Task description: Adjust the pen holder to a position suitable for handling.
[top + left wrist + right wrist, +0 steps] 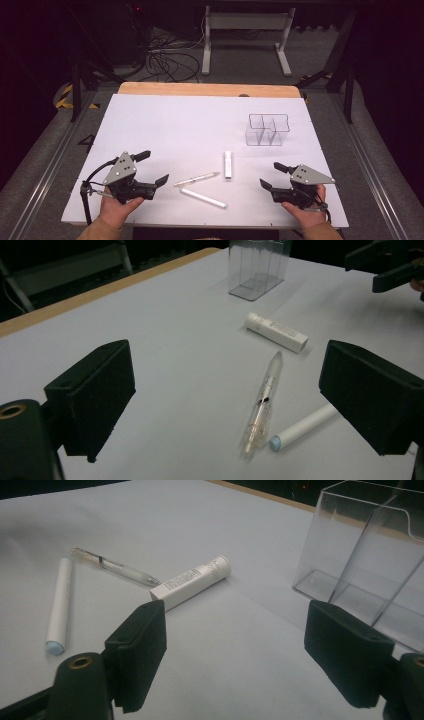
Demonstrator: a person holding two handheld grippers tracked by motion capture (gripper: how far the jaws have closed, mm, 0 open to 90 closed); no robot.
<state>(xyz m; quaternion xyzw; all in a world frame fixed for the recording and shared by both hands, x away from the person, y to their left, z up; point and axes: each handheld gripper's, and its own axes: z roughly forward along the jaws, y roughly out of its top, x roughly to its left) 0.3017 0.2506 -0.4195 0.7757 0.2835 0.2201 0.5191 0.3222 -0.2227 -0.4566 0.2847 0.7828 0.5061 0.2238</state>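
High view: left gripper [154, 168] and right gripper [270, 175] low at the near edge of the white table [165, 120], jaws spread, grasping nothing. Between them, clear pen [196, 179], white marker [203, 198] and white tube [228, 164] lying flat. Clear organizer [267, 129] far right, upright.

Table surface [165, 125] was white, with a tan wooden strip along its far edge. Clear pen [197, 179] showed a thin dark band mid-barrel. White marker [203, 198] had a pale blue end. White tube [228, 164] carried fine grey print. Organiser [267, 129] was transparent, colourless. Both grippers, left [153, 168] and right [270, 175], had black jaws and grey top plates.
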